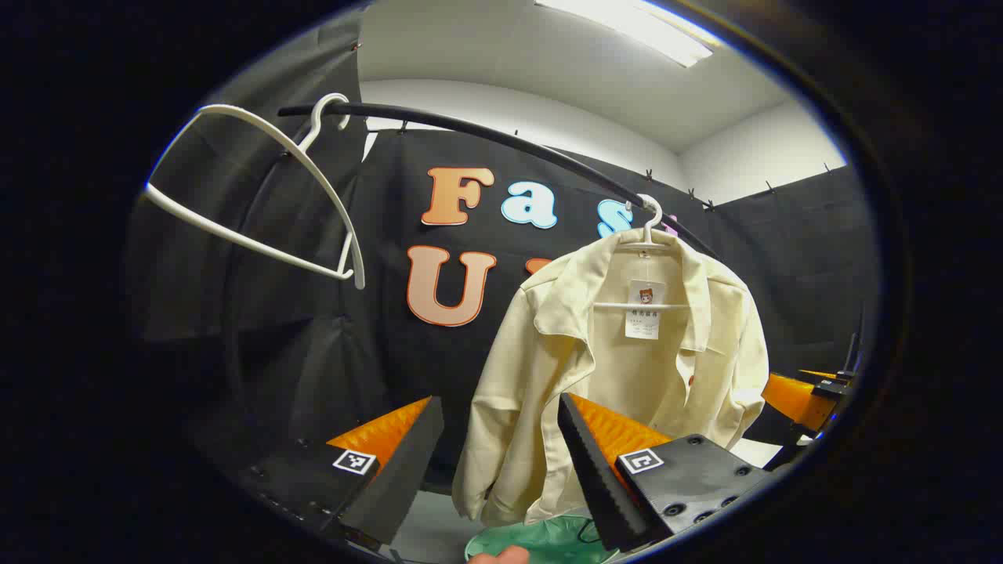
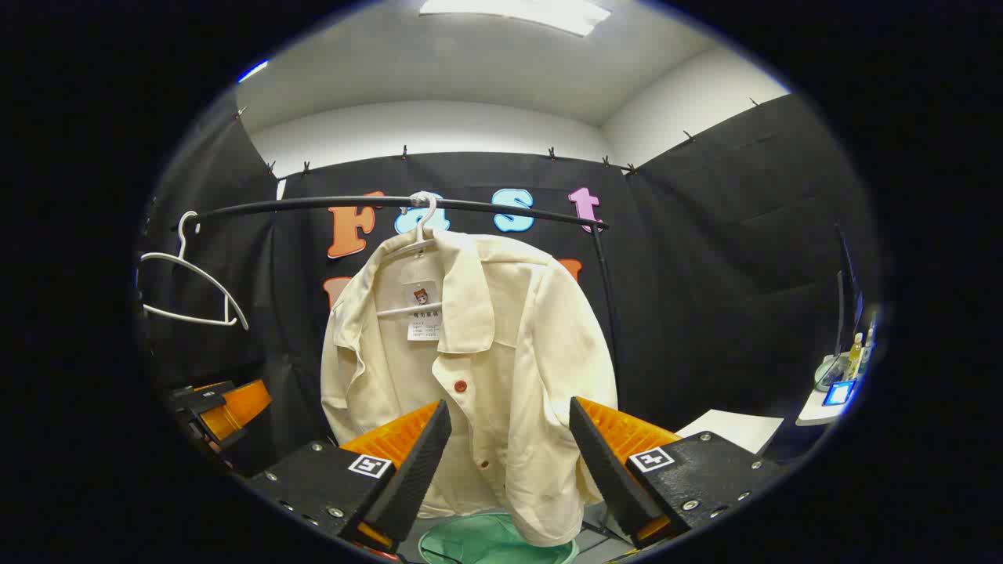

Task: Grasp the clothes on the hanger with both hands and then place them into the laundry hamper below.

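Shirt (image 2: 501,376) hangs free — both jaws apart.

The left gripper (image 1: 497,462), at the bottom of the left gripper view, has two wedge-shaped fingers (image 1: 400,470) with orange ribbed sides and dark grey toothed pads. Each finger sits on a black block with round screw holes and a small square black-and-white marker (image 1: 353,461) on top. The right gripper (image 2: 509,470), at the bottom of the right gripper view, looks the same: orange ribbed wedges, dark serrated pads (image 2: 603,470), black screwed blocks and a square marker (image 2: 651,459) on each.
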`<state>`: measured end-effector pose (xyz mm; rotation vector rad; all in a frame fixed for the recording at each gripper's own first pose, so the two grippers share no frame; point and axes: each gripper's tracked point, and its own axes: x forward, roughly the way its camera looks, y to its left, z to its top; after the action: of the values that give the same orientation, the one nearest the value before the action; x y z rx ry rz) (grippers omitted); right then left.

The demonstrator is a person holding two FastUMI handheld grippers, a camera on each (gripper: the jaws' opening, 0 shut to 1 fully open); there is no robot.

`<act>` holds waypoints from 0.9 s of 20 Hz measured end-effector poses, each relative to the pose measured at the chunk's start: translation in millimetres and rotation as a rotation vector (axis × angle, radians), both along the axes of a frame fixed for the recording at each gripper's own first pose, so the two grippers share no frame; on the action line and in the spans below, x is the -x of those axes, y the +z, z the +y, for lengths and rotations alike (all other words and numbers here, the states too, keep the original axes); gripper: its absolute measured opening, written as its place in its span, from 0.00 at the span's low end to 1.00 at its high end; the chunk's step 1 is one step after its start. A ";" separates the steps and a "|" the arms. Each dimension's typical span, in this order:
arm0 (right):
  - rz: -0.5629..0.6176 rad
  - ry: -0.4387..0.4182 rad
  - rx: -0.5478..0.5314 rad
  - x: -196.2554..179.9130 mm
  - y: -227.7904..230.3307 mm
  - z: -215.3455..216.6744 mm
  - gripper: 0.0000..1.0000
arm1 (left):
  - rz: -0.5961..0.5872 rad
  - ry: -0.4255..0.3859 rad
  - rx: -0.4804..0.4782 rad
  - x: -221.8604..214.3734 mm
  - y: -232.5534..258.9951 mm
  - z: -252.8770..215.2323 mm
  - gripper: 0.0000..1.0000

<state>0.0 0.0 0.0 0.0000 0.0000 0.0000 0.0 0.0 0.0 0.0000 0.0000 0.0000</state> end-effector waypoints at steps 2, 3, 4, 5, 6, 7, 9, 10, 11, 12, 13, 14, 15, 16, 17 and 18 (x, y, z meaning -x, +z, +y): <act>0.002 0.006 -0.002 -1.3 -0.1 0.6 0.94 | -0.005 -0.002 -0.006 0.1 2.0 -1.2 0.97; 0.004 0.010 -0.001 -1.2 -0.6 1.6 0.94 | -0.009 -0.003 -0.011 0.9 1.7 -2.6 0.92; 0.006 0.015 0.001 -1.2 -0.6 2.5 0.94 | -0.011 -0.004 -0.014 1.1 2.8 -2.5 0.97; 0.005 0.017 0.004 -0.2 -0.7 3.2 0.94 | -0.012 -0.004 -0.014 1.3 2.8 -3.1 0.97; 0.002 0.017 0.008 1.6 1.1 2.6 0.94 | -0.011 -0.006 -0.011 1.5 2.3 -4.9 0.97; 0.002 0.015 0.013 3.0 1.1 2.2 0.94 | -0.007 -0.009 -0.010 2.0 0.8 -5.6 0.93; 0.006 0.016 0.014 4.5 -0.6 1.8 0.94 | 0.008 -0.013 -0.013 3.1 -3.0 -6.9 0.93; 0.007 0.018 0.011 4.5 -0.2 2.3 0.94 | 0.011 -0.016 -0.013 4.2 -4.0 -7.4 0.97; 0.007 0.018 0.011 4.7 -0.3 2.6 0.94 | 0.009 -0.020 -0.009 5.0 -3.2 -7.7 0.97; 0.007 0.016 0.012 4.9 -0.2 2.8 0.94 | 0.007 -0.021 -0.005 5.6 -3.2 -7.5 0.96; 0.009 0.016 0.014 4.3 -0.3 2.8 0.94 | 0.008 -0.022 -0.003 5.8 -3.4 -7.6 0.96; 0.007 0.019 0.015 4.1 0.4 4.9 0.94 | 0.007 -0.022 -0.004 6.0 -3.2 -7.5 0.96; 0.005 0.020 0.021 3.4 1.4 7.3 0.94 | 0.005 -0.022 -0.009 5.5 -2.3 -7.0 0.96; 0.001 0.022 0.027 0.9 3.5 9.8 0.94 | 0.001 -0.024 -0.013 4.7 -0.1 -6.9 0.97; 0.002 0.024 0.033 -3.7 5.1 12.8 0.94 | -0.004 -0.028 -0.017 3.5 1.8 -7.5 0.97; 0.005 0.033 0.033 -9.0 5.0 18.2 0.94 | -0.009 -0.029 -0.019 4.5 3.5 -7.1 0.97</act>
<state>9.0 18.2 5.0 -0.0329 0.0055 0.0332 -4.5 -7.1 3.5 0.0187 -0.0089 -0.0289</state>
